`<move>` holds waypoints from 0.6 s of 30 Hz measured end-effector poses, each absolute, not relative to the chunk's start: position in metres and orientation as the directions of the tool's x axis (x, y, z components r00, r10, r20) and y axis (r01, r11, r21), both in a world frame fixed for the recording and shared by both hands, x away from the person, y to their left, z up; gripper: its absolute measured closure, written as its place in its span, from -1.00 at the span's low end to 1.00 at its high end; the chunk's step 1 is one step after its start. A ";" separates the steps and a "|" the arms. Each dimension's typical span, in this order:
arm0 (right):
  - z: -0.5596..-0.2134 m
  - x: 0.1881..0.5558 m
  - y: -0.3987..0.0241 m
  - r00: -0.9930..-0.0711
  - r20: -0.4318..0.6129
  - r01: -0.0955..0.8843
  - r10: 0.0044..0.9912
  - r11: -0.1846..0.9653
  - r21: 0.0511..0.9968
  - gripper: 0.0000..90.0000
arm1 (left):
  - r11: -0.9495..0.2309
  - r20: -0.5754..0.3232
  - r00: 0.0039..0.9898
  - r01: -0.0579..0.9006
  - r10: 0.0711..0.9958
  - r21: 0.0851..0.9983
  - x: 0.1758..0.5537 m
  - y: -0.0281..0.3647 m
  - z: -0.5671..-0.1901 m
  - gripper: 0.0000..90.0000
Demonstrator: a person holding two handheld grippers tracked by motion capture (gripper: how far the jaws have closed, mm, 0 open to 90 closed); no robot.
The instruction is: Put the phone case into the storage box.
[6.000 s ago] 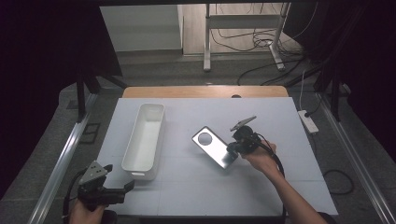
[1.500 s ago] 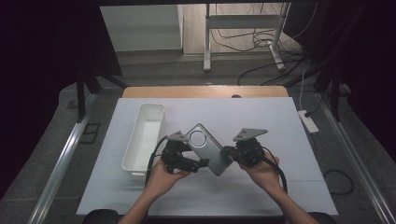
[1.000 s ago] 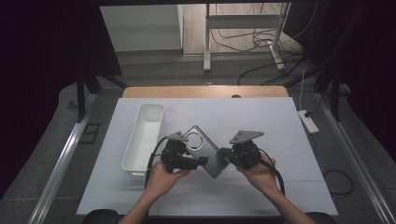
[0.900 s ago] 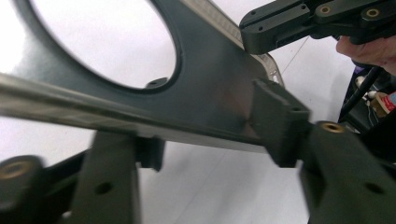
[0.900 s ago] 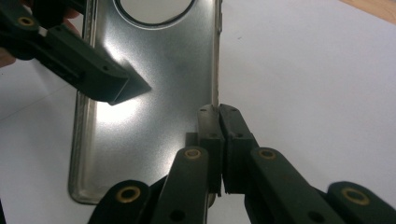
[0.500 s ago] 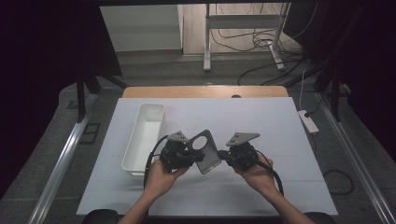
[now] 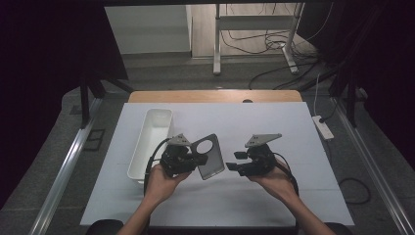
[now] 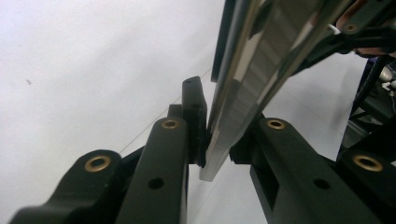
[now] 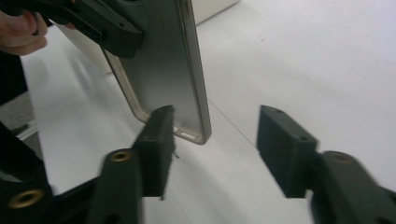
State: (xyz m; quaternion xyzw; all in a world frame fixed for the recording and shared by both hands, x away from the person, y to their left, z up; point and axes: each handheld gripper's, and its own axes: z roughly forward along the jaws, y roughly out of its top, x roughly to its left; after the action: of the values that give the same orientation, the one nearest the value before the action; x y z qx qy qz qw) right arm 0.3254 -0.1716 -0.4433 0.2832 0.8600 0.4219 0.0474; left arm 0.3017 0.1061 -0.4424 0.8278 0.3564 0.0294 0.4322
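Note:
A grey phone case (image 7: 209, 155) with a round hole stands tilted on edge above the white table (image 7: 274, 122). My left gripper (image 7: 198, 159) is shut on its left side. In the left gripper view the case's thin edge (image 8: 243, 93) is pinched between the pads of my left gripper (image 8: 222, 140). My right gripper (image 7: 235, 161) sits just right of the case, and its jaws have just been opening. In the right gripper view the case's lower corner (image 9: 163, 70) hangs beyond the left fingertip of my right gripper (image 9: 217, 144), and nothing is pressed between the pads.
A long white tray (image 7: 152, 137) lies to the left of my left hand, running towards the far side. A white power strip (image 7: 321, 126) rests off the table's right edge. Cables trail over the floor behind the wooden far edge (image 7: 215, 96).
The case has passed from my right gripper to my left. My left jaws closed on it, my right jaws opened and let go. The case now stands more upright.

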 end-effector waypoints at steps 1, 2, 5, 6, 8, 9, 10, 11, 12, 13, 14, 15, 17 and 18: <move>-0.443 0.325 -0.172 -0.835 0.157 0.447 0.527 0.484 0.753 -0.07 | -0.372 -0.259 0.744 0.565 0.616 0.737 0.302 0.106 -0.442 0.77; -0.444 0.326 -0.172 -0.836 0.166 0.451 0.523 0.482 0.752 -0.16 | -0.375 -0.257 0.744 0.564 0.617 0.735 0.302 0.107 -0.442 0.77; -0.445 0.327 -0.172 -0.843 0.158 0.438 0.514 0.487 0.755 -0.39 | -0.383 -0.252 0.750 0.558 0.611 0.736 0.302 0.109 -0.441 0.77; -0.445 0.326 -0.171 -0.845 0.157 0.435 0.511 0.486 0.758 -0.45 | -0.384 -0.252 0.752 0.557 0.609 0.736 0.302 0.110 -0.441 0.77; -0.445 0.327 -0.171 -0.844 0.166 0.440 0.510 0.482 0.757 -0.55 | -0.385 -0.252 0.756 0.553 0.604 0.739 0.303 0.111 -0.440 0.77; -0.445 0.327 -0.171 -0.846 0.167 0.440 0.507 0.483 0.757 -0.58 | -0.386 -0.252 0.759 0.551 0.601 0.740 0.303 0.112 -0.439 0.77; -0.445 0.327 -0.170 -0.846 0.170 0.441 0.505 0.484 0.756 -0.62 | -0.389 -0.250 0.762 0.548 0.597 0.741 0.303 0.112 -0.439 0.77; -0.446 0.327 -0.170 -0.847 0.176 0.443 0.502 0.483 0.755 -0.65 | -0.390 -0.249 0.766 0.544 0.593 0.743 0.303 0.112 -0.438 0.77; -0.446 0.327 -0.170 -0.848 0.179 0.444 0.499 0.486 0.753 -0.65 | -0.391 -0.249 0.772 0.538 0.585 0.747 0.303 0.113 -0.438 0.77; -0.447 0.327 -0.169 -0.850 0.179 0.443 0.496 0.489 0.751 -0.67 | -0.391 -0.251 0.775 0.535 0.580 0.749 0.303 0.113 -0.437 0.77; -0.447 0.326 -0.168 -0.853 0.175 0.440 0.492 0.494 0.750 -0.69 | -0.394 -0.252 0.780 0.531 0.572 0.750 0.303 0.113 -0.437 0.77; -0.447 0.326 -0.167 -0.857 0.171 0.433 0.487 0.499 0.750 -0.69 | -0.394 -0.257 0.785 0.529 0.564 0.752 0.303 0.113 -0.436 0.77; -0.448 0.325 -0.165 -0.863 0.169 0.427 0.477 0.507 0.749 -0.69 | -0.397 -0.263 0.795 0.523 0.547 0.754 0.302 0.112 -0.436 0.77; -0.449 0.325 -0.165 -0.865 0.167 0.423 0.472 0.510 0.749 -0.69 | -0.403 -0.261 0.801 0.517 0.539 0.755 0.302 0.111 -0.435 0.77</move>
State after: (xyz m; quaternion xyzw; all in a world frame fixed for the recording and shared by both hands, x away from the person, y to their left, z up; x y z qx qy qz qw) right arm 0.3251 -0.1645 -0.4485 0.2578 0.8685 0.4223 0.0290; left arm 0.3017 0.1105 -0.4354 0.8375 0.3152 0.0122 0.4462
